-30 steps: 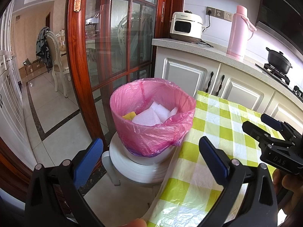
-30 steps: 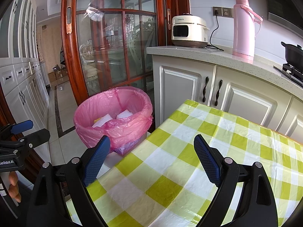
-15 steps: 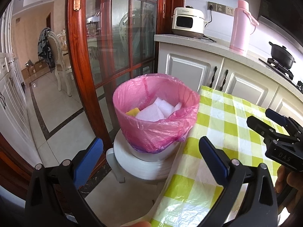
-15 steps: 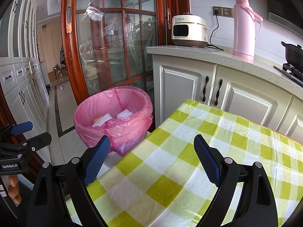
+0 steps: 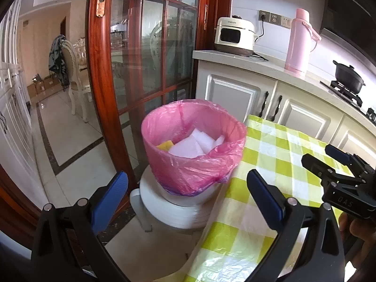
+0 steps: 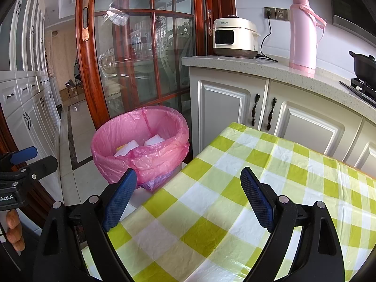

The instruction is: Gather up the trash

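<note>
One pink-lined trash bin [image 5: 192, 155] holds several white foam pieces [image 5: 188, 146], the exact number unclear, and one yellow scrap [image 5: 165, 145]. Two grippers, left gripper [image 5: 185, 193] and right gripper [image 6: 188, 193], both spread wide. One rice cooker [image 6: 235, 37], one pink flask [image 6: 303, 30], one black pot [image 5: 347, 76].

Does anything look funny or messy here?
One odd thing: the pink-lined trash bin isn't on the floor. It sits up on a white stool beside the checked table. The white scraps are inside it; nothing looks spilled. Both tools, left and right, are open and empty.
</note>
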A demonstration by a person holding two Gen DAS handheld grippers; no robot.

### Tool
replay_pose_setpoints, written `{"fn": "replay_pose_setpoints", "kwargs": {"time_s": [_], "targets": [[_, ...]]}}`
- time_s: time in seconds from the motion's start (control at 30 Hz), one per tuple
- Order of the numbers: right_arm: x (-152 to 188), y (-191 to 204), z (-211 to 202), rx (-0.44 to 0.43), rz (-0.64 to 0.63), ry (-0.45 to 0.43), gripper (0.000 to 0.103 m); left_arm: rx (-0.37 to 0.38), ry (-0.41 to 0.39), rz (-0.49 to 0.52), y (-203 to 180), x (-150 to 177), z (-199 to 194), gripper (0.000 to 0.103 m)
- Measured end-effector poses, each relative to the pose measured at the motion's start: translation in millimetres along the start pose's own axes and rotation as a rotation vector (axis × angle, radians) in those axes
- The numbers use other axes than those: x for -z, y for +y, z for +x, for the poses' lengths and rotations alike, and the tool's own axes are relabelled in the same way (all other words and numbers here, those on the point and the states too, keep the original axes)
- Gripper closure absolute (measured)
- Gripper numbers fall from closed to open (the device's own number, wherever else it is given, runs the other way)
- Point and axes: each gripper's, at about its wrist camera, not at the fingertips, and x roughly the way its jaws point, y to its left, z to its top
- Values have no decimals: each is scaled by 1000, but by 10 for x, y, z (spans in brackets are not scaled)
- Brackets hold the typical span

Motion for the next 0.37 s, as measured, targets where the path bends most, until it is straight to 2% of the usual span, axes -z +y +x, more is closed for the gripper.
{"fn": "replay_pose_setpoints", "kwargs": {"time_s": [0.37], "targets": [[13, -1, 8, 0, 2, 1, 18, -16, 24, -19, 24, -4, 31, 5]]}}
